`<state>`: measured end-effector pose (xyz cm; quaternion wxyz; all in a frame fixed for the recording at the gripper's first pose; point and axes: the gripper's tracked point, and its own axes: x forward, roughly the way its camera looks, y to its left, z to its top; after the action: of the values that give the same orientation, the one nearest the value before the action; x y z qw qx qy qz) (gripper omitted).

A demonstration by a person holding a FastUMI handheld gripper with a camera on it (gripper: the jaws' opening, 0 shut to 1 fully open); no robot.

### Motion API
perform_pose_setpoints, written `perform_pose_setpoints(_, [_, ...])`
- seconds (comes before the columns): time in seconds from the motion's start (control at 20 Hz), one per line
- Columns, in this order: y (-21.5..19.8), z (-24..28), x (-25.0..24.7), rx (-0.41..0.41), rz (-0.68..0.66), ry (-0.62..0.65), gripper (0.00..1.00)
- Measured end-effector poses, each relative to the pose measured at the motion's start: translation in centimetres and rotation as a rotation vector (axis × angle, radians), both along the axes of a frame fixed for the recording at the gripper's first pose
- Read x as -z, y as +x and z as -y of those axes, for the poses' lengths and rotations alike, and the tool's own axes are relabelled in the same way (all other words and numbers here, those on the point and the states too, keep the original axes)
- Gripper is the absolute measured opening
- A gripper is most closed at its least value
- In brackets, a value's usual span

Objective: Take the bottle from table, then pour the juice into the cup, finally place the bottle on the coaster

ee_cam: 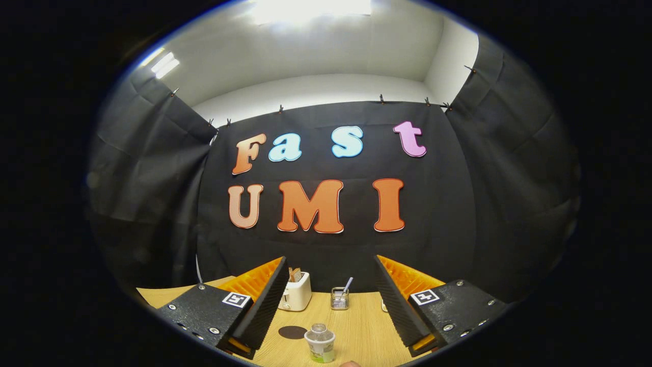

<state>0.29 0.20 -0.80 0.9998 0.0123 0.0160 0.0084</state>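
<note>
Gripper wide apart above the desk, bottle not yet taken

The bottle (320, 345) stands upright on the desk (364, 321) near and between the spread fingers of the empty gripper (326, 316), with the dark coaster (292, 332) just left of it. Descending off-centre could knock the bottle over. A toaster (295, 291) and a wire holder (340, 298) stand far back.

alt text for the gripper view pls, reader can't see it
The gripper is open above a wooden table, with a small clear bottle of juice standing between its fingers. A dark round coaster lies beside the bottle; beyond stand a white toaster and a wire holder.
</note>
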Motion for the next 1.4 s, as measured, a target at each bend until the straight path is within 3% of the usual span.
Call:
perform_pose_setpoints(0.9, [-0.1, -1.4, 3.9, -0.061, -0.071, -0.006, 0.98])
perform_pose_setpoints(1.4, [-0.8, -2.0, 13.0, -0.087, -0.191, 0.055, 0.98])
